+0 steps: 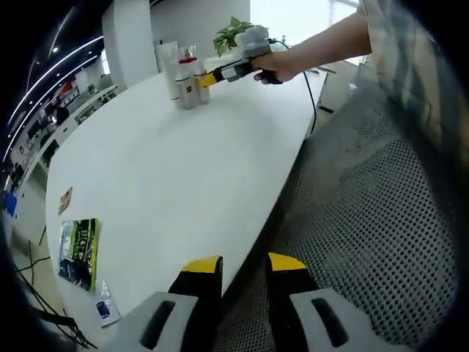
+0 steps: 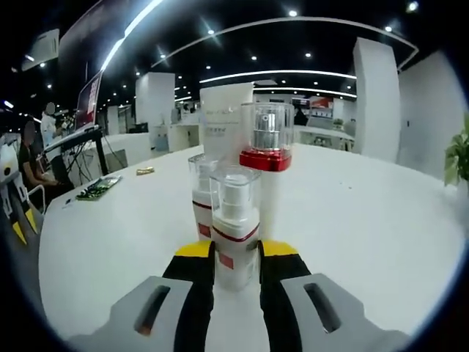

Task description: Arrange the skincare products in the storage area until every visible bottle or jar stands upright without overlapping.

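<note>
While the left hand-held gripper (image 1: 244, 275) idles open and empty off the worktop (image 1: 183, 176) edge, the right hand-held gripper (image 2: 235, 253) is closed around the front pump bottle (image 2: 234, 235), upright among the clustered bottles (image 1: 187, 79); careful release or repositioning is judged next.

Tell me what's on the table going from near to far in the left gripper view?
Small blue-and-white sachet → green and black packet → small brown packet → cluster of skincare bottles → potted plant.
</note>
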`<state>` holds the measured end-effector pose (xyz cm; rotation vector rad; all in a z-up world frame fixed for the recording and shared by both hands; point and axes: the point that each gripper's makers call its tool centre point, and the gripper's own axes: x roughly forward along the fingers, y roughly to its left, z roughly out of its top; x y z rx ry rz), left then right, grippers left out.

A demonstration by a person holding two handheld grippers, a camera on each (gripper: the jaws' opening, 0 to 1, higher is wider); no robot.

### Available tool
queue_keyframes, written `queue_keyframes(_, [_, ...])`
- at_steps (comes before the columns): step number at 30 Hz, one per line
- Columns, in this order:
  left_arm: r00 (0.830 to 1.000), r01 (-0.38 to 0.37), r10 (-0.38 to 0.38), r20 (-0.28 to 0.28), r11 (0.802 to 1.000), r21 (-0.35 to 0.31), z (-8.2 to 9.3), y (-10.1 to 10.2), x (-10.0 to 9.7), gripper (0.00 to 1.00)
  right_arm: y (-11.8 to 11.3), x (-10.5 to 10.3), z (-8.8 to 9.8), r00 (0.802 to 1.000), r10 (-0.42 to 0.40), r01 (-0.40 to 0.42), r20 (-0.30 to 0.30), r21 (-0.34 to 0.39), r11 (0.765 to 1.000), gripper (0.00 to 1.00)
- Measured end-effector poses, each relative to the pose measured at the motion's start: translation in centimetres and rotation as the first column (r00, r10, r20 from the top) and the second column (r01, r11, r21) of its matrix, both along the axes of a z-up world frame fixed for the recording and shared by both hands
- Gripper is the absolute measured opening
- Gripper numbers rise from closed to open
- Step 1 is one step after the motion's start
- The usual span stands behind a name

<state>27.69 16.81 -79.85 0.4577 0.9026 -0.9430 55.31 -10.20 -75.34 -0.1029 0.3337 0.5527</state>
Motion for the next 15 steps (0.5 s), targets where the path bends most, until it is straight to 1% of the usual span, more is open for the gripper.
queue_keyframes(11, [1.0, -0.003, 0.003, 0.001, 1.0, 0.005, -0.08, 0.12, 0.09, 0.23, -0.16, 0.2, -0.2, 1.0, 0.004, -0.004, -0.018, -0.018, 1.0, 0.21])
queue_keyframes(15, [1.0, 0.0, 0.0, -0.011, 1.0, 0.015, -0.32, 0.22, -0.1, 0.23, -0.09, 0.21, -0.25, 1.0, -0.001, 0.0, -0.022, -0.023, 1.0, 0.21])
